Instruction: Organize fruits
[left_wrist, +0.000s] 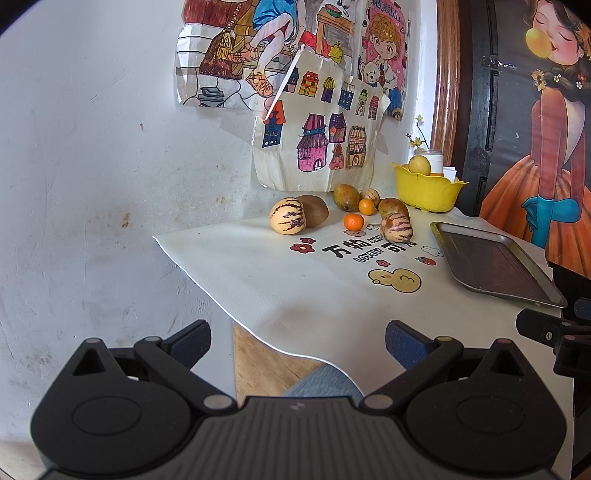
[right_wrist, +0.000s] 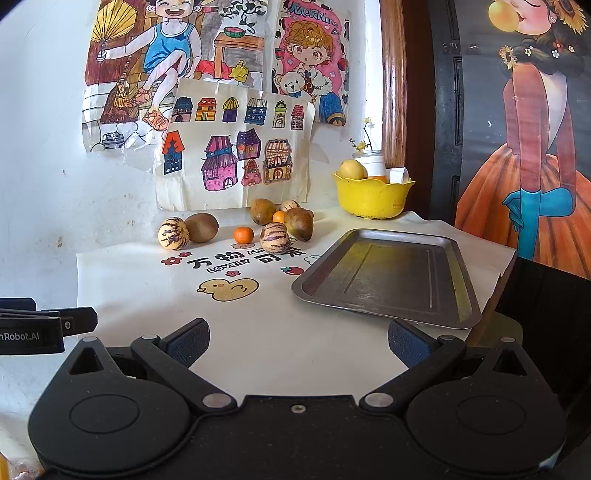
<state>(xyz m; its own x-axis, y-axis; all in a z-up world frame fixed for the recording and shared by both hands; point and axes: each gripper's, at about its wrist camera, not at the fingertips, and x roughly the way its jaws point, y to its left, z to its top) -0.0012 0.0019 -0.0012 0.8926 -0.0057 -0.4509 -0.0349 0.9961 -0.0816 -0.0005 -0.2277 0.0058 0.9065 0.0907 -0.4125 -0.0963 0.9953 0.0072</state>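
Fruits (right_wrist: 274, 238) near wall, tray (right_wrist: 388, 275) at mat's edge

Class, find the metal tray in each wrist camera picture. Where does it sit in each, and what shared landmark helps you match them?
Left wrist view: the metal tray lies at the right edge, mid-height.
Right wrist view: the metal tray lies right of centre, mid-height.
Shared landmark: the yellow bowl stands behind the tray in both.

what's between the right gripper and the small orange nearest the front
Nothing visible. The right gripper is open over bare white table mat, and only the printed duck and lettering lie before the small orange. The metal tray sits off to the right of that path.
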